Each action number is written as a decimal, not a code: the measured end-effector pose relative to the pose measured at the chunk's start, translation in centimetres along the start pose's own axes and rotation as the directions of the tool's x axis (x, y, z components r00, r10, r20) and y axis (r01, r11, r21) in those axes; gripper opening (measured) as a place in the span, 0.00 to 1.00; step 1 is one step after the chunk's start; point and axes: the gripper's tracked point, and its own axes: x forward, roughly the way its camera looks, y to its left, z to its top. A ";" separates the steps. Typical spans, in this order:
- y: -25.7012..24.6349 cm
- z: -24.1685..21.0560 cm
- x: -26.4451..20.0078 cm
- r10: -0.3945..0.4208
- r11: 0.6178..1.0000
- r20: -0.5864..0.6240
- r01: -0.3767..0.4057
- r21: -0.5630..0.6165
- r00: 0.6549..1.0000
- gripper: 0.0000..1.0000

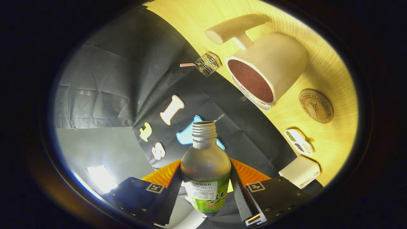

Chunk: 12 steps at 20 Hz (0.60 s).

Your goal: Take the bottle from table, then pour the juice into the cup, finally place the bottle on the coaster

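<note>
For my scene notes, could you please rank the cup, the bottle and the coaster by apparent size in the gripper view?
1. Cup and bottle: alike; the bottle, held between the gripper fingers, is nearer the camera, so unsure.
2. Coaster: clearly smallest.

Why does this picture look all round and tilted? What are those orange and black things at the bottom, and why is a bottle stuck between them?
The picture comes from a little camera that rides on a hand-held gripper, a tool a person carries. The camera has a very wide lens, so everything bends into a circle. The orange and black pieces are its two jaws. They press on the bottle from both sides, so the bottle is held. Its cap is off, so you can see the open neck.

The tool is tipped over, which is why the yellow wooden table seems to stand on its side. On the table is a big white cup with a long handle and a dark inside, a round cork coaster, a small white box, a little packet and a small wire thing I cannot identify.
</note>
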 end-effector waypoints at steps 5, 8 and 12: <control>-0.7 0.4 -0.1 -0.006 1.000 0.003 0.007 -0.017 1.000 0.79; -1.2 0.9 0.1 -0.012 1.000 0.006 0.012 -0.025 1.000 0.79; -1.7 1.5 0.0 -0.016 0.999 0.014 0.017 -0.033 1.000 0.79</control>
